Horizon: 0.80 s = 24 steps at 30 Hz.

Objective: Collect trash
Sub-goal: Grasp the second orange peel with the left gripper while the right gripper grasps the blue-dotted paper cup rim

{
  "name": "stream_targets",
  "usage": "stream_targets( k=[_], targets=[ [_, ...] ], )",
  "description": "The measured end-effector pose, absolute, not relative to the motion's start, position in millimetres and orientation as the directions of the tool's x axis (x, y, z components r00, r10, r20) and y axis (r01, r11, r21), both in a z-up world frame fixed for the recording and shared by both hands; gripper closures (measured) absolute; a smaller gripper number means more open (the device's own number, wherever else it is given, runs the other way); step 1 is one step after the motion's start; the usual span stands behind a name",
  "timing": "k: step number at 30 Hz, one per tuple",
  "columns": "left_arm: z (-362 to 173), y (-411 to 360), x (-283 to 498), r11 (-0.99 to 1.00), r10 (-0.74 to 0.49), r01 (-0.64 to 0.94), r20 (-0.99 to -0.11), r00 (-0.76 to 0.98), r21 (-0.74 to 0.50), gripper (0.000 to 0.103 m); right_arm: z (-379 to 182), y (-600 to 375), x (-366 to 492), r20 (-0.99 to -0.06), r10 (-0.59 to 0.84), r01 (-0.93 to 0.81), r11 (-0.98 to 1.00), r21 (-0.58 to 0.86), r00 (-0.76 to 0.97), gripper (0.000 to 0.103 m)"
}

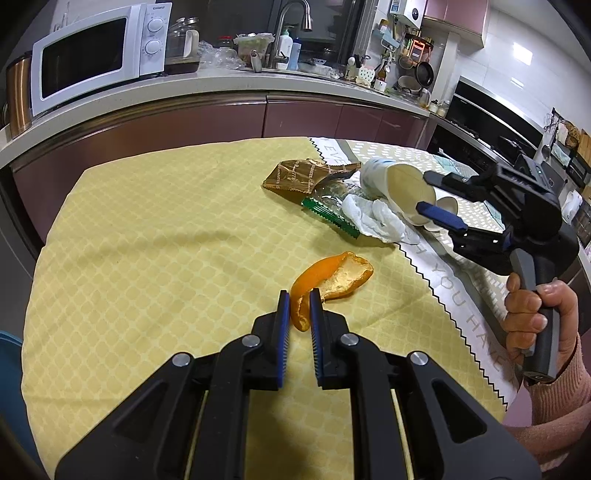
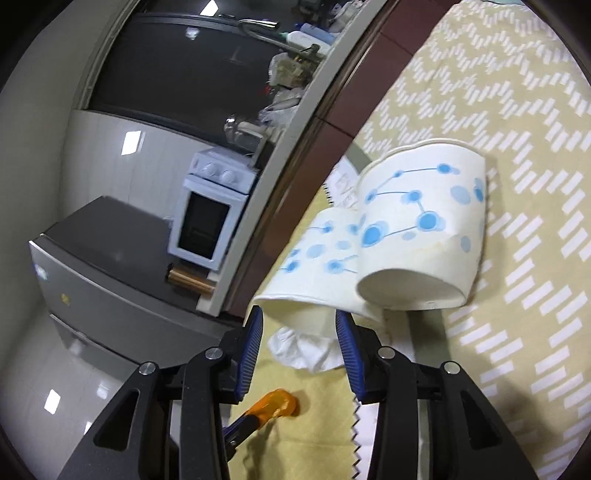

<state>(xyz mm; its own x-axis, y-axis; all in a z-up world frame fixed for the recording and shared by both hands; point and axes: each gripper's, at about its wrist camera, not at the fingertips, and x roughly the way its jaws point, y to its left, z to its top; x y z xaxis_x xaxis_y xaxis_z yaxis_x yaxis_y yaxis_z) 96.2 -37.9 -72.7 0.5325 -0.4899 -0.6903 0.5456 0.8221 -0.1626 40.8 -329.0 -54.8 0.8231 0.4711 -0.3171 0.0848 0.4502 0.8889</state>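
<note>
An orange peel [image 1: 334, 278] lies on the yellow tablecloth [image 1: 166, 240]. My left gripper [image 1: 299, 301] is shut on the peel's near end; the peel also shows in the right wrist view [image 2: 277, 404]. Two white paper cups with blue dots lie on their sides: one [image 1: 400, 194] [image 2: 321, 258] and another behind it [image 2: 424, 229]. My right gripper [image 1: 428, 194] [image 2: 299, 325] is open, its fingers on either side of the nearer cup's rim. A crumpled white tissue [image 1: 373, 218] [image 2: 303, 349], a brown wrapper [image 1: 299, 175] and a green wrapper [image 1: 328, 214] lie beside the cups.
A white placemat with zigzag edge and grey lettering [image 1: 454, 295] covers the table's right side. Behind the table runs a kitchen counter with a microwave [image 1: 96, 55], a sink tap [image 1: 284, 33] and many bottles and jars. A grey fridge [image 2: 110, 288] stands left of the counter.
</note>
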Motion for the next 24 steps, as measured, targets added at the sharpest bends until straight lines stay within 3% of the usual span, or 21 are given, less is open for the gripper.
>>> stream_targets(
  k=[11,18,21,24],
  targets=[
    [-73,-38,96,0.823,-0.486,0.546,-0.692,0.534,-0.157,0.092,-66,-329,58,-0.216,0.464,0.105,0.253,0.962,0.859,0.062],
    [-72,-37,95,0.823,-0.492,0.544,-0.685,0.537,-0.164,0.092,-78,-331,60,-0.204,0.475,0.113,0.213,0.971,0.856,0.089],
    [-71,-34,93,0.824,-0.492,0.544,-0.677,0.547,-0.159,0.092,-75,-328,59,-0.205,0.491,0.093,0.242,0.966,0.847,0.098],
    [-69,-31,90,0.826,-0.491,0.543,-0.669,0.558,-0.152,0.092,-67,-322,56,-0.228,0.506,0.077,0.301,0.951,0.832,0.1]
  ],
)
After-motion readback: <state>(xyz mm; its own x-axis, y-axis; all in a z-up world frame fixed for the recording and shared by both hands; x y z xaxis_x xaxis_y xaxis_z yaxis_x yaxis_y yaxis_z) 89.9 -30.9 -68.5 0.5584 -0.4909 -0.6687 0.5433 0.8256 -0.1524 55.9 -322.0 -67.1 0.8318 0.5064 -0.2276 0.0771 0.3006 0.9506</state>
